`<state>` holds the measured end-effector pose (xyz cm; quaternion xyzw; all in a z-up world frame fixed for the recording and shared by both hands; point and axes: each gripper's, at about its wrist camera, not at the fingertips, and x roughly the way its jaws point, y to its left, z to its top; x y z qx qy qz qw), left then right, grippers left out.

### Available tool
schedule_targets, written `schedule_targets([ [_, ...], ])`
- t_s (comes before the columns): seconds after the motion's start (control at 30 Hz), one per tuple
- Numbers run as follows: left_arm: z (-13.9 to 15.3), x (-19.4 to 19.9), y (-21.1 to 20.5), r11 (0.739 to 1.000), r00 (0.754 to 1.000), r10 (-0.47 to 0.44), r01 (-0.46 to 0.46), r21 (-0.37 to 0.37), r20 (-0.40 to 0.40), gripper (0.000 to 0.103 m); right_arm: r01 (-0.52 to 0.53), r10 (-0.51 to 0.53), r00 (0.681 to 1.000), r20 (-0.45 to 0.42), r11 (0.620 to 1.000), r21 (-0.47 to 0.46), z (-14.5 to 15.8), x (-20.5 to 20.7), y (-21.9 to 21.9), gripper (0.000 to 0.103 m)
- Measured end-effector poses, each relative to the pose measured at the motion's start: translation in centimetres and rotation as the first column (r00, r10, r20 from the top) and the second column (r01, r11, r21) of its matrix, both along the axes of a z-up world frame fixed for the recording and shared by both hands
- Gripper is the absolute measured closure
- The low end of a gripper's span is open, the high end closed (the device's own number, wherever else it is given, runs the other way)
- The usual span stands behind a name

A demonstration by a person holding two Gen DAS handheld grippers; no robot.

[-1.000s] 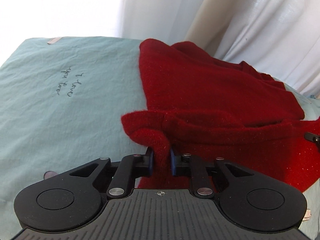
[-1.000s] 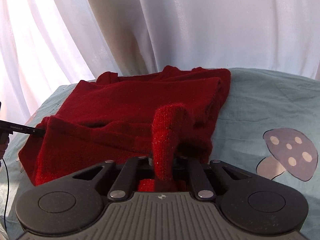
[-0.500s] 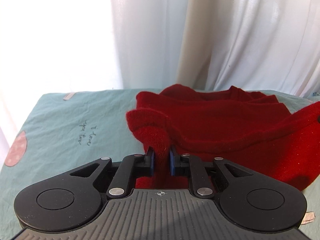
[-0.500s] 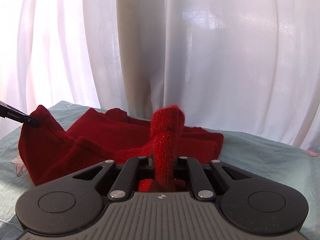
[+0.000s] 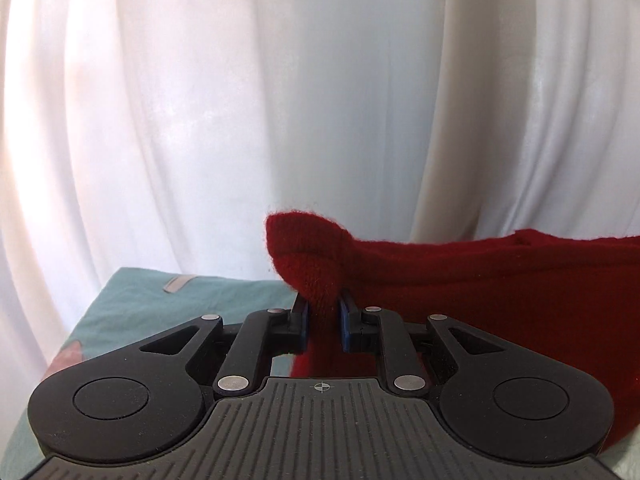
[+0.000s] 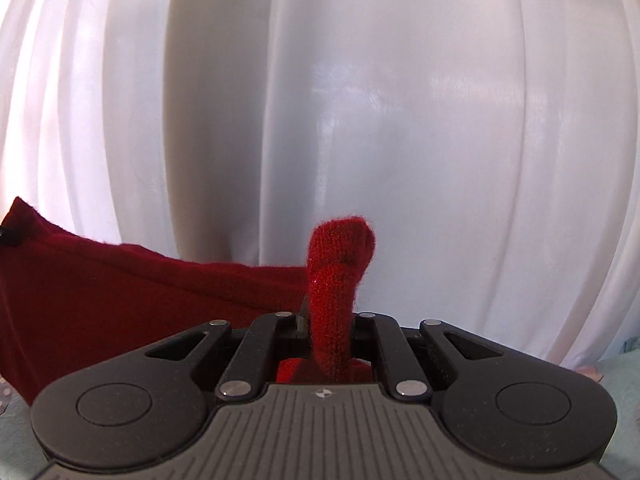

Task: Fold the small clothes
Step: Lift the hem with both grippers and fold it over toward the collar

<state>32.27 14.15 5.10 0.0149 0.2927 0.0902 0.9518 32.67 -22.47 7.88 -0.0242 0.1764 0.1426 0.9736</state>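
Fingers of the left gripper pinch the red knit garment at centre frame; right gripper clamps another corner (curtain behind).

Matte black left gripper, ribbed grey housing, round side discs, silver screws, blue pads. Same build on right gripper. Small crosshair mark on each housing.

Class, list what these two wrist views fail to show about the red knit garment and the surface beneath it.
- Red knit garment: left wrist view, lower part hidden by the left gripper.
- Garment type: unclear; bunched in the right gripper.
- Teal sheet: mostly hidden by grippers and garment.
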Motion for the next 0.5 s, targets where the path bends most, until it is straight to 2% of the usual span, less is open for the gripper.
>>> schedule_targets([
  [0.07, -3.0, 2.6, 0.0, 1.000, 0.999, 0.011, -0.011, -0.003, -0.049, 0.084, 0.028, -0.026, 0.996, -0.085, 0.999, 0.026, -2.3, 3.2, -0.3, 0.094],
  [0.1, -4.7, 3.9, 0.0, 1.000, 0.995, 0.010, -0.011, -0.010, -0.100, 0.084, 0.040, -0.037, 0.992, -0.120, 0.999, 0.021, -3.5, 4.4, -0.2, 0.093],
  [0.17, -7.7, 5.8, -0.1, 1.000, 0.980, 0.026, -0.028, -0.008, -0.197, 0.086, 0.048, -0.047, 0.974, -0.221, 0.999, 0.001, -6.6, 6.8, -0.1, 0.093],
  [0.23, -9.7, 6.6, -0.2, 1.000, 0.967, 0.028, -0.028, 0.003, -0.251, 0.086, 0.060, -0.062, 0.953, -0.298, 0.998, -0.016, -8.9, 8.2, -0.1, 0.092],
  [0.3, -10.4, 6.6, 0.1, 1.000, 0.967, 0.022, -0.023, -0.003, -0.252, 0.086, 0.057, -0.056, 0.947, -0.316, 0.998, -0.009, -9.8, 8.5, -0.4, 0.092],
  [0.4, -9.9, 6.9, 1.1, 0.998, 0.970, 0.023, -0.036, -0.048, -0.243, 0.091, 0.034, -0.030, 0.950, -0.312, 0.999, 0.006, -9.6, 8.5, -0.9, 0.093],
  [0.5, -8.3, 6.4, 1.9, 0.996, 0.981, 0.037, -0.051, -0.069, -0.192, 0.092, 0.013, -0.023, 0.968, -0.250, 0.999, -0.039, -8.4, 8.1, -0.7, 0.094],
])
